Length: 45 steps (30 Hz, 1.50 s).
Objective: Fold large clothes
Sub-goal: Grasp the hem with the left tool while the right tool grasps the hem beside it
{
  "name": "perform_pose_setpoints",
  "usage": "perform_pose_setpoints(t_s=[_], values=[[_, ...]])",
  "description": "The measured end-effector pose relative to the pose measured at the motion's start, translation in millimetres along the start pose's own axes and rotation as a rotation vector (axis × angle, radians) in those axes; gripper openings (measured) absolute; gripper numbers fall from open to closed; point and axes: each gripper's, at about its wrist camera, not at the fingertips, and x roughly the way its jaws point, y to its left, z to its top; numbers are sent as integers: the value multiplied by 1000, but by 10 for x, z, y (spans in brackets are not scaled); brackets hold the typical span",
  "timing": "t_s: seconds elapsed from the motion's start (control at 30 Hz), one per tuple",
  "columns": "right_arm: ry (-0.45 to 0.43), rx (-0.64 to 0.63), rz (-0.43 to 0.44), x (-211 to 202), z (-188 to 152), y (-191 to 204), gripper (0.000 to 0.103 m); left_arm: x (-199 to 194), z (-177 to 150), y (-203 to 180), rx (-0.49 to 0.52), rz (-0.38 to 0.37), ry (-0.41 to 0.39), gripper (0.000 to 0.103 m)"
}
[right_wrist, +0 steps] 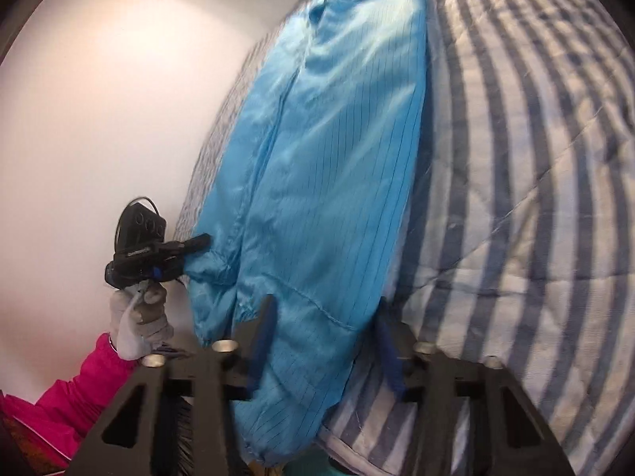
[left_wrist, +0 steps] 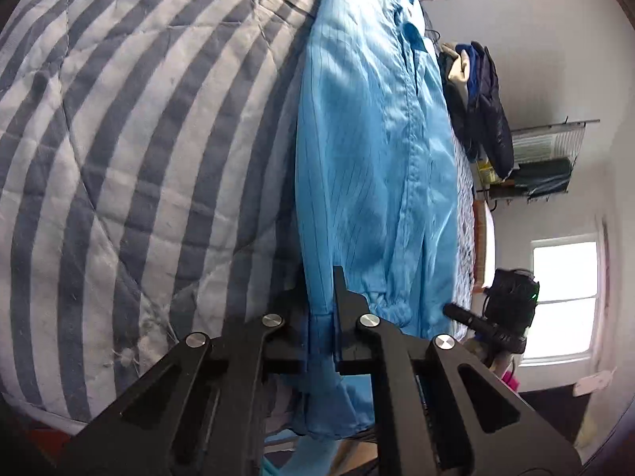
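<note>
A light blue pinstriped garment (left_wrist: pixel 369 150) lies lengthwise on a blue-and-white striped quilt (left_wrist: pixel 131 150). In the left wrist view my left gripper (left_wrist: pixel 317 293) is shut on the garment's near hem, with cloth pinched between its black fingers. My right gripper (right_wrist: pixel 325 309) stands over the near end of the garment (right_wrist: pixel 317 166); its jaws are apart with cloth lying between them. The right wrist view also shows the left gripper (right_wrist: pixel 200 241) at the garment's left edge, held by a gloved hand (right_wrist: pixel 139 325) in a pink sleeve. The right gripper (left_wrist: pixel 452 311) shows as a black tip at a gathered cuff.
The striped quilt (right_wrist: pixel 516 198) covers the bed on both sides of the garment. A pile of dark and pale clothes (left_wrist: pixel 476 99) sits at the far side. A wire rack (left_wrist: pixel 547 150) hangs on the white wall, beside a bright window (left_wrist: pixel 563 297).
</note>
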Motion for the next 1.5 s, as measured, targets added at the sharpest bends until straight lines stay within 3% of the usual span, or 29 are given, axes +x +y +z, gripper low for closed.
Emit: perform_pose_setpoints(t_s=[0.13, 0.2, 0.3, 0.47, 0.53, 0.77, 0.97, 1.27, 1.5], values=[[-12, 13, -15, 57, 34, 12, 26, -30, -96, -91, 61, 31, -5, 4], [-9, 29, 14, 66, 27, -23, 26, -37, -93, -87, 53, 33, -17, 5], [12, 31, 53, 55, -18, -16, 37, -80, -112, 6, 6, -18, -2, 5], [56, 6, 79, 171, -64, 43, 36, -1, -160, -71, 57, 3, 23, 5], [50, 26, 104, 193, -26, 43, 12, 4, -141, -111, 47, -22, 18, 5], [-29, 28, 199, 135, 97, 216, 6, -221, -59, -437, 75, -143, -35, 3], [-145, 54, 241, -51, 314, 317, 4, -389, 177, -582, 42, -214, -75, 3], [-230, 1, 166, -221, 967, 487, 3, -465, 736, -853, 53, -199, -144, 3], [-289, 48, 85, -207, 1576, 374, 3, -256, 1313, -871, 13, -165, -183, 3]])
